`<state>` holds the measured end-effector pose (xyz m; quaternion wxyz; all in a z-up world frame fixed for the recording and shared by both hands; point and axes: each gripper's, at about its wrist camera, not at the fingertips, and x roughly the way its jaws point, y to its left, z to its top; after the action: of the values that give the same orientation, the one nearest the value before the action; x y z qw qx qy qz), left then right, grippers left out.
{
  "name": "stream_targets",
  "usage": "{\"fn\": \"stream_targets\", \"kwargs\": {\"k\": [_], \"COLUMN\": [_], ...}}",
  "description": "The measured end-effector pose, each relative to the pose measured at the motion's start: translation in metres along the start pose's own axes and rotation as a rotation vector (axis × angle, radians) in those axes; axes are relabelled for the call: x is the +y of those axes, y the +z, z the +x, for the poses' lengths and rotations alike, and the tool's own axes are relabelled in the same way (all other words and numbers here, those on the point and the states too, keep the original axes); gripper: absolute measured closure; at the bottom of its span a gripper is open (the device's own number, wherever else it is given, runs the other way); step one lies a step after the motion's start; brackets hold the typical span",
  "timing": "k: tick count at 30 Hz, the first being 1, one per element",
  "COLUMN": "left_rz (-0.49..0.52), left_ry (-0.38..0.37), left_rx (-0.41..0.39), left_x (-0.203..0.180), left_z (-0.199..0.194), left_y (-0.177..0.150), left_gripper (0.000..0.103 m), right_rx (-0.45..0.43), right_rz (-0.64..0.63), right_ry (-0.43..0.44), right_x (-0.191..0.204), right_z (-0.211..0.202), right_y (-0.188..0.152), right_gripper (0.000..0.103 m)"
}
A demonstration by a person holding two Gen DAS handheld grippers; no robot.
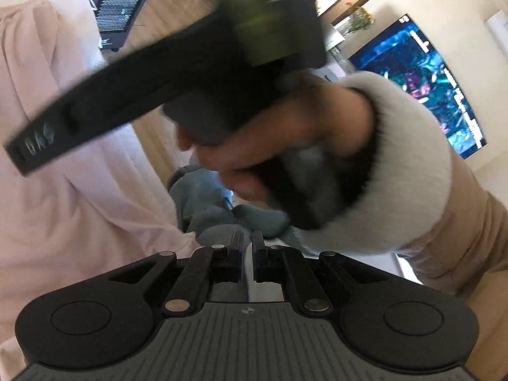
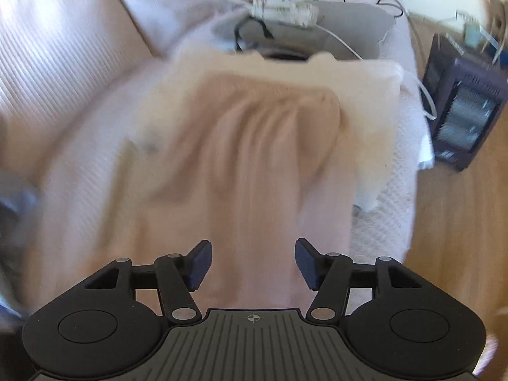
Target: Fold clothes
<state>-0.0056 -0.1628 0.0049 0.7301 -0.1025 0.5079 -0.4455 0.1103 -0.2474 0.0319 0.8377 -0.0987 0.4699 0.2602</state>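
A pink garment [image 2: 254, 158] lies spread and creased on the white sofa cover [image 2: 63, 63], blurred in the right wrist view. My right gripper [image 2: 253, 263] hangs above its near end, open, with nothing between the fingers. In the left wrist view the same pink cloth [image 1: 63, 158] fills the left side and a grey garment [image 1: 203, 200] lies bunched just ahead of my left gripper [image 1: 249, 244]. Its jaws are shut, with only a thin pale sliver showing between them. A hand [image 1: 270, 146] in a cream knit sleeve [image 1: 397, 158] holds the other tool's black body [image 1: 177, 82] close above.
A dark heater [image 2: 460, 111] stands on the wood floor [image 2: 451, 254] right of the sofa, also seen as the heater [image 1: 123, 6]. Cables and a grey flat object [image 2: 317, 25] lie at the sofa's far end. A lit screen [image 1: 422, 85] hangs on the wall.
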Motion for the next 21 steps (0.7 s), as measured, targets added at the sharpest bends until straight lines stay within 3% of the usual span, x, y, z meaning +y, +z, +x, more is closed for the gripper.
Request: {"fn": "stream_targets", "kwargs": {"k": [1, 2, 3, 6, 8, 13, 16, 18, 21], "left_rz": [-0.003, -0.001, 0.002, 0.015, 0.007, -0.100, -0.196, -0.230, -0.256], "left_ry": [0.029, 0.056, 0.084, 0.212, 0.305, 0.509, 0.585, 0.605, 0.611], "left_rx": [0.003, 0.000, -0.005, -0.052, -0.072, -0.082, -0.061, -0.060, -0.073], "left_x": [-0.001, -0.001, -0.002, 0.000, 0.005, 0.041, 0.065, 0.076, 0.084], "left_z": [0.000, -0.002, -0.005, -0.026, -0.045, -0.081, -0.096, -0.102, -0.115], "left_y": [-0.003, -0.004, -0.006, -0.009, -0.011, -0.028, -0.044, -0.051, -0.065], "left_gripper": [0.099, 0.098, 0.097, 0.081, 0.071, 0.060, 0.059, 0.057, 0.050], "right_rx": [0.006, 0.012, 0.012, -0.018, -0.049, -0.058, -0.023, -0.013, -0.030], "right_rz": [0.001, 0.002, 0.027, 0.084, 0.123, 0.174, 0.245, 0.252, 0.258], "right_ry": [-0.009, -0.018, -0.010, -0.052, -0.082, -0.077, -0.055, -0.066, -0.084], "right_x": [-0.002, -0.005, -0.010, -0.027, -0.041, -0.063, -0.070, -0.072, -0.074], "right_z": [0.005, 0.011, 0.011, 0.003, -0.006, -0.013, 0.005, 0.009, -0.007], "right_y": [-0.003, -0.006, -0.008, -0.015, -0.018, -0.026, -0.031, -0.035, -0.044], "right_gripper": [0.059, 0.078, 0.088, 0.102, 0.102, 0.102, 0.098, 0.088, 0.085]}}
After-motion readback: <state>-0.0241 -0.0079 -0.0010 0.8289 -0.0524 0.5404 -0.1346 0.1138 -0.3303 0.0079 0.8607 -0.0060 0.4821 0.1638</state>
